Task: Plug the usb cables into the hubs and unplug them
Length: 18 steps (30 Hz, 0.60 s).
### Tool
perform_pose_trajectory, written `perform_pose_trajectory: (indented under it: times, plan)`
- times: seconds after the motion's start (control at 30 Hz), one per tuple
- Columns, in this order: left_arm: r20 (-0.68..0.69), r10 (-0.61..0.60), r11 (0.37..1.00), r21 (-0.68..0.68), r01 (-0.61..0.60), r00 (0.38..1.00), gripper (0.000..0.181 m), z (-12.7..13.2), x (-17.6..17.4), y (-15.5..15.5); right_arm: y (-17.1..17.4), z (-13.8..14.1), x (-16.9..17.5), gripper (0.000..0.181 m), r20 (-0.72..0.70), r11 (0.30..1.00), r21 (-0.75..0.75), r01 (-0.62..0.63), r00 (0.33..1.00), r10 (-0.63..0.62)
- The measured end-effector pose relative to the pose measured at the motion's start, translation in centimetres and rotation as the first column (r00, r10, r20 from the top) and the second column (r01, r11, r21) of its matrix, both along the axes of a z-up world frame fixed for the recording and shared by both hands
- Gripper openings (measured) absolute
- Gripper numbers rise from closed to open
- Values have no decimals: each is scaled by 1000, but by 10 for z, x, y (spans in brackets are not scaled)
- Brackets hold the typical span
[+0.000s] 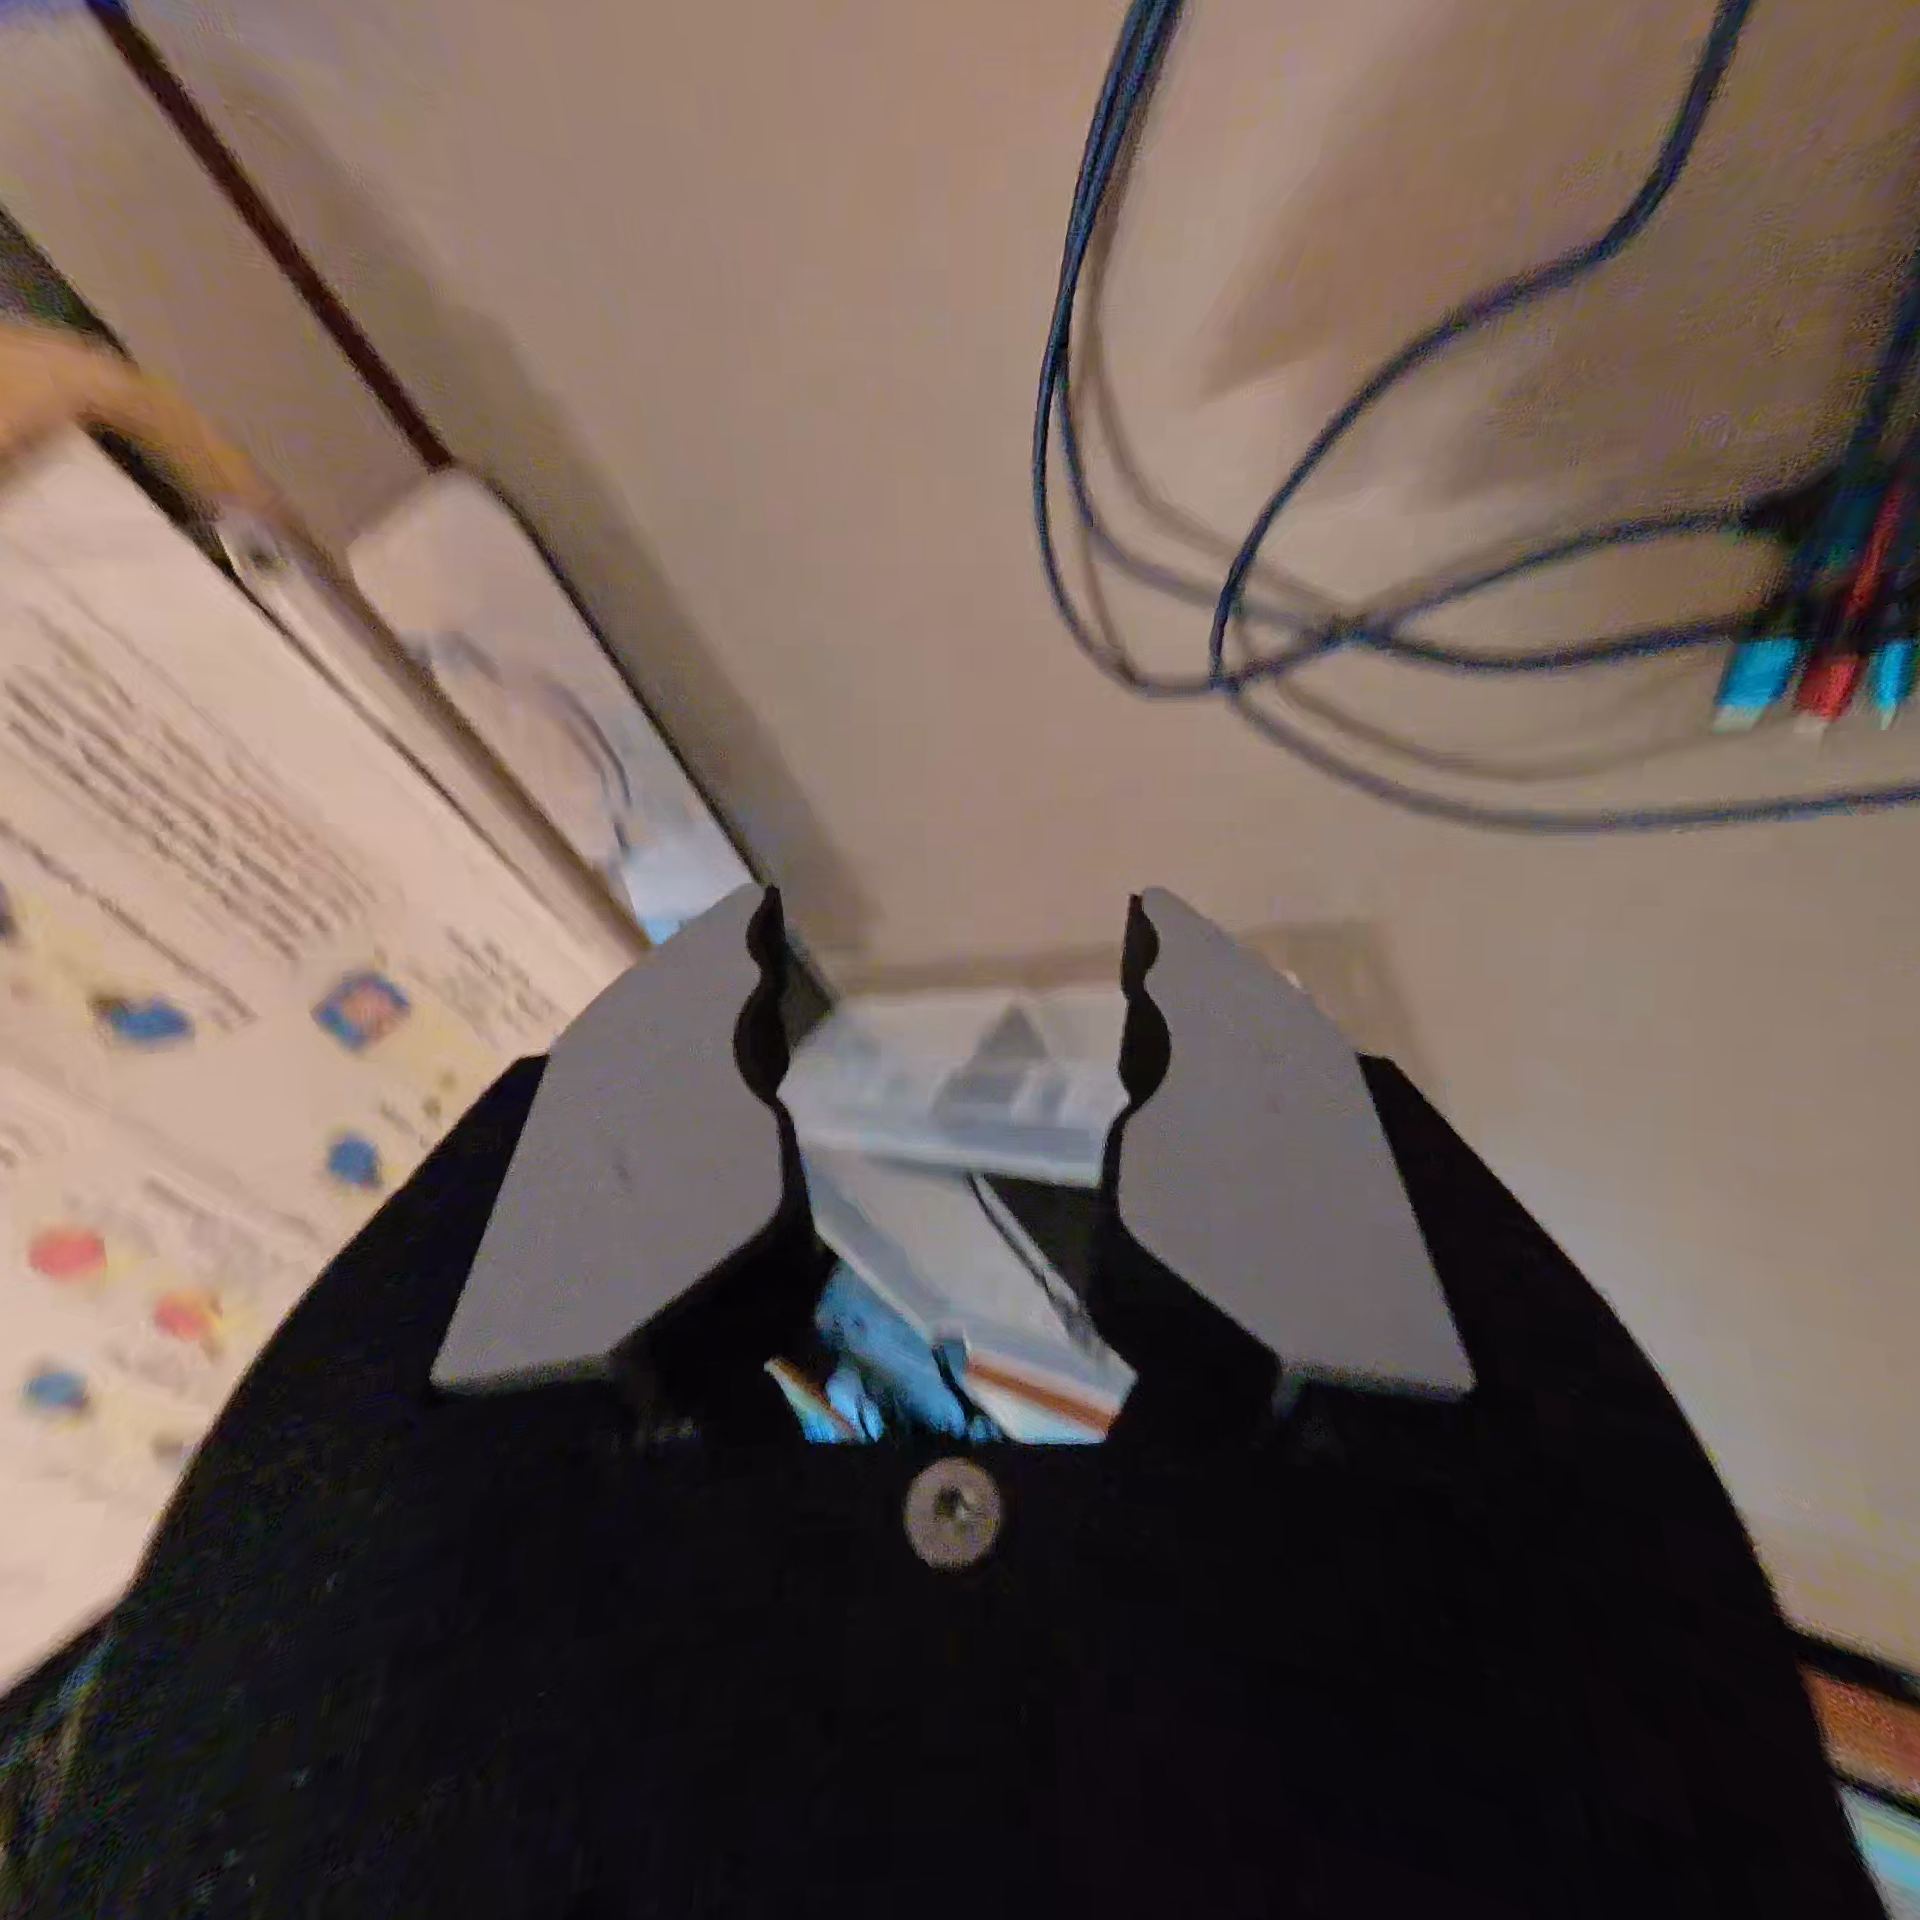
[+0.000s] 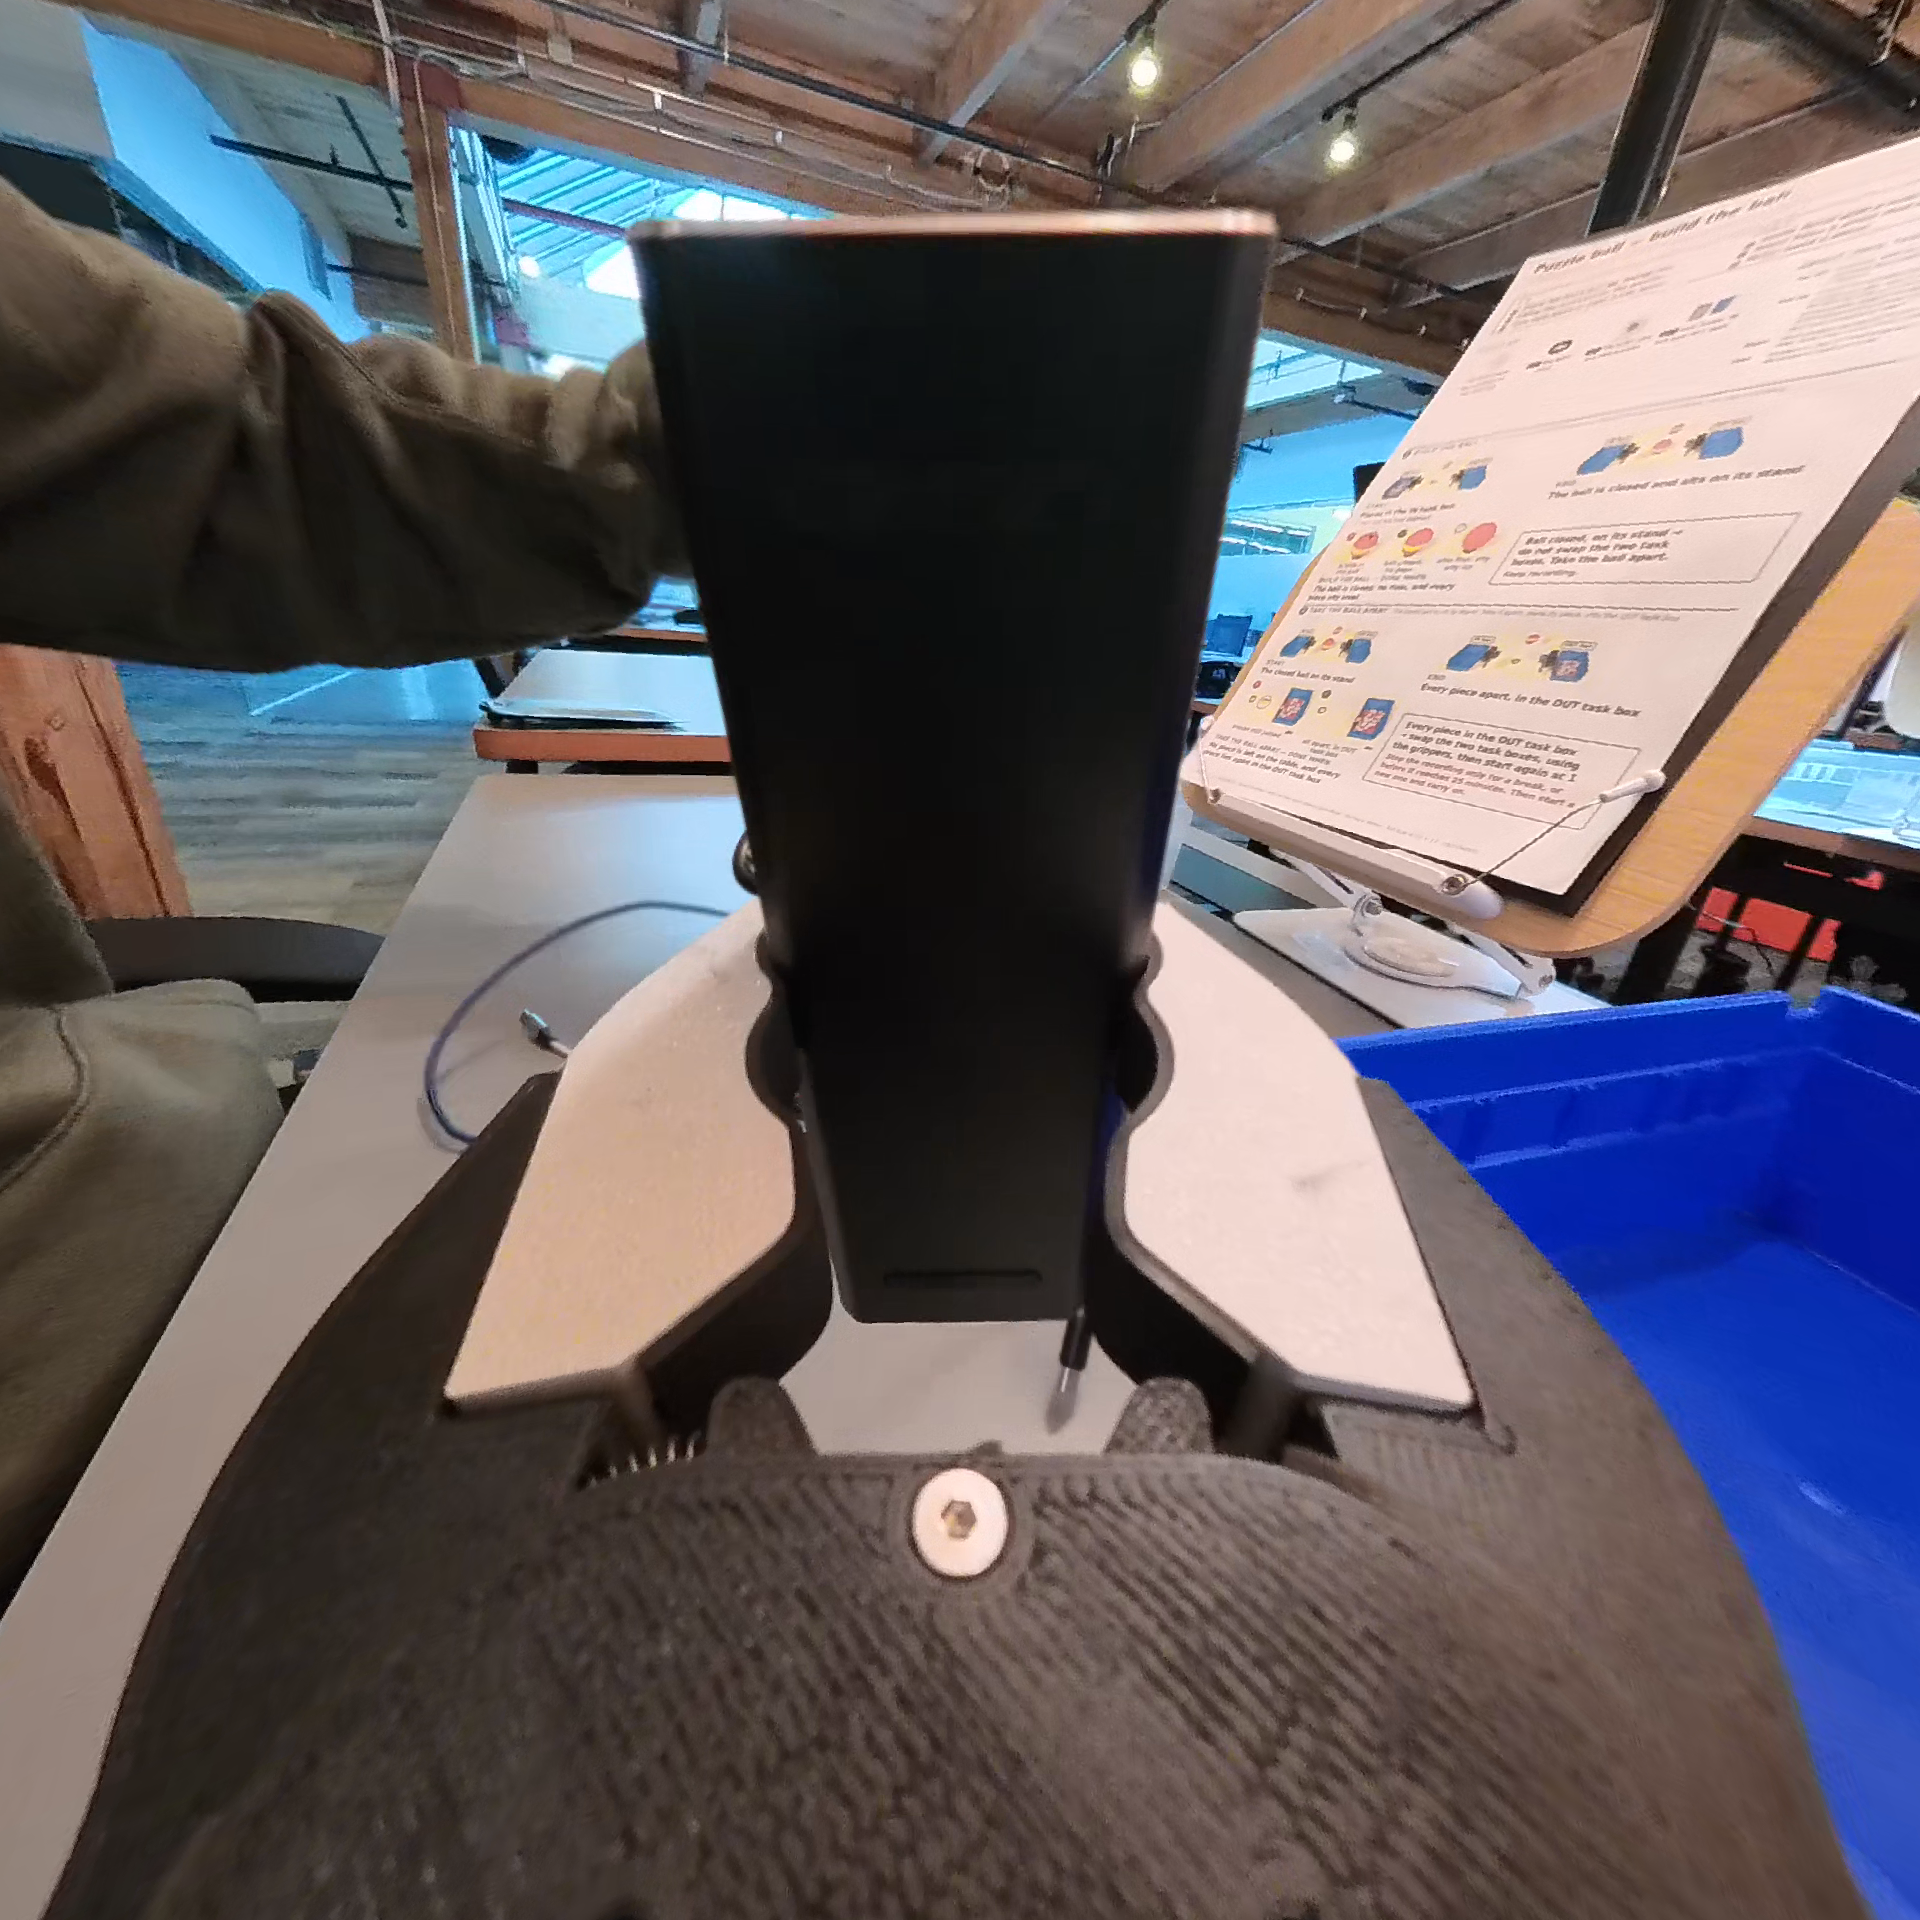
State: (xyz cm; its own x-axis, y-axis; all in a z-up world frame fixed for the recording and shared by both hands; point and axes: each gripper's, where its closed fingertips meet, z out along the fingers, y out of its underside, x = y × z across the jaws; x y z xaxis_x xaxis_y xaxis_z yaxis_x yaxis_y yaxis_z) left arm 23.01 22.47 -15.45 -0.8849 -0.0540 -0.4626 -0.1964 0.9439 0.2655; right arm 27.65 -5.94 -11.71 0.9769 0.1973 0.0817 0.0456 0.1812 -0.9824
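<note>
In the right wrist view my right gripper (image 2: pixel 956 945) is shut on a black flat hub (image 2: pixel 951 675) and holds it upright above the table. A thin cable plug tip (image 2: pixel 1065 1387) shows just below the hub's lower edge. A blue cable (image 2: pixel 457 1029) lies on the white table to the left. In the left wrist view my left gripper (image 1: pixel 951 935) is open and empty above the beige table. Dark blue USB cables (image 1: pixel 1195 582) loop at the upper right, ending in blue and red plugs (image 1: pixel 1808 675). A blurred grey object (image 1: pixel 966 1081) shows through the jaw gap.
A blue bin (image 2: pixel 1683 1195) stands at the right. An instruction sheet on a wooden stand (image 2: pixel 1558 582) is behind it, and also shows in the left wrist view (image 1: pixel 208 935). A person's olive sleeve (image 2: pixel 260 499) reaches across on the left.
</note>
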Motion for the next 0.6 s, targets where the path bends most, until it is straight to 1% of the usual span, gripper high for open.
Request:
perform_pose_trajectory:
  times: [0.03, 0.07, 0.1, 0.13, 0.2, 0.27, 0.3, 0.37, 0.43, 0.47, 0.5, 0.53, 0.57, 0.6]
  plan:
    - [-8, -115, 990, -81, 114, 993, 67, -12, 0, -26, -1, 0, 1, 60, 2, 1000, 0, 7, 1000, -7]
    - [-33, -229, 968, -114, 224, 973, 73, -26, -4, -48, -3, 1, 2, 60, 5, 1000, -1, 12, 1000, -12]
    - [-39, -319, 943, -110, 314, 947, 78, -39, -5, -66, -4, 1, 3, 60, 7, 1000, -2, 15, 1000, -15]
    - [-47, -382, 922, -92, 377, 923, 78, -52, -5, -81, -6, 1, 3, 60, 9, 1000, -3, 18, 1000, -18]
    - [-79, -468, 884, -54, 465, 880, 78, -74, -4, -106, -10, 1, 6, 60, 6, 1000, -1, 31, 1000, -31]
    - [-145, -501, 866, -82, 494, 853, 78, -92, -5, -125, -14, 2, 9, 60, 2, 999, 4, 42, 999, -42]
    - [-175, -496, 868, -128, 480, 851, 78, -99, -5, -134, -16, 2, 11, 60, 1, 999, 8, 48, 999, -48]
    - [-238, -455, 884, -232, 405, 858, 78, -113, -7, -147, -19, 4, 12, 60, -2, 998, 18, 53, 999, -53]
    - [-373, -393, 906, -313, 285, 840, 67, -126, -18, -150, -22, 5, 12, 60, -2, 998, 27, 51, 999, -51]
    - [-409, -350, 913, -349, 210, 843, 59, -128, -21, -151, -23, 6, 13, 60, -3, 998, 31, 53, 999, -53]
    - [-409, -315, 913, -379, 154, 857, 50, -127, -16, -152, -23, 6, 13, 60, -2, 998, 33, 53, 999, -53]
    - [-428, -266, 918, -387, 91, 864, 42, -126, -15, -147, -24, 6, 14, 60, -2, 998, 37, 54, 999, -54]
    - [-439, -192, 930, -366, 21, 878, 34, -125, -11, -137, -25, 7, 14, 60, -4, 997, 43, 57, 998, -56]
    - [-424, -88, 946, -320, -58, 901, 26, -126, -4, -121, -26, 7, 16, 60, -9, 997, 50, 59, 998, -59]
